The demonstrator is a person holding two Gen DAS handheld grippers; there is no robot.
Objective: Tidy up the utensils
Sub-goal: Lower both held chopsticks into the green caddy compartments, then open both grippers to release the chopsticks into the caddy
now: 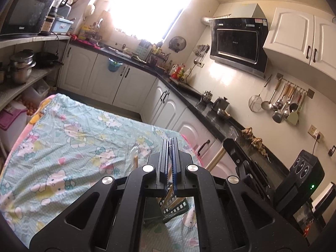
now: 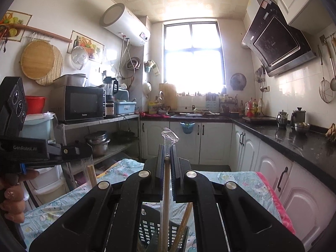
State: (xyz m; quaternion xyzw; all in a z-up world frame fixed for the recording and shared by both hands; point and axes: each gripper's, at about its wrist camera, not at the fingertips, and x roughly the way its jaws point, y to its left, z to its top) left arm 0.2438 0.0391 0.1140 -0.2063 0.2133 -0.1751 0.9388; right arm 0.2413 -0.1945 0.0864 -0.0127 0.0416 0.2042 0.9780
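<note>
Left wrist view: the left gripper (image 1: 170, 145) fills the lower centre of the frame, its fingers (image 1: 175, 159) pressed close with only a thin slit between them. A clear wrapper seems pinched in the slit, though what it holds there is too hidden to tell. Below the fingers, at bottom centre, a black basket (image 1: 176, 209) holds wooden chopsticks (image 1: 168, 197) standing on end. The basket sits on a cloth (image 1: 69, 138) with a cartoon print that covers the left half of the frame. Another wrapped chopstick (image 1: 135, 159) shows just left of the fingers. The right gripper (image 1: 245, 163) reaches in from the right edge, beside the left one.

Right wrist view: the right gripper (image 2: 167, 147) takes the lower centre, its fingers (image 2: 160, 161) clamped on one wrapped chopstick (image 2: 167, 189) that runs straight down the gap, the clear wrapper tip (image 2: 170, 135) sticking up above. Its lower end reaches into the basket (image 2: 151, 231) at bottom centre, beside more chopsticks (image 2: 184, 222). At the left edge the left gripper (image 2: 84, 150) grips a wrapped pair of chopsticks (image 2: 91, 174) that hangs down over the cloth (image 2: 241, 180).
</note>
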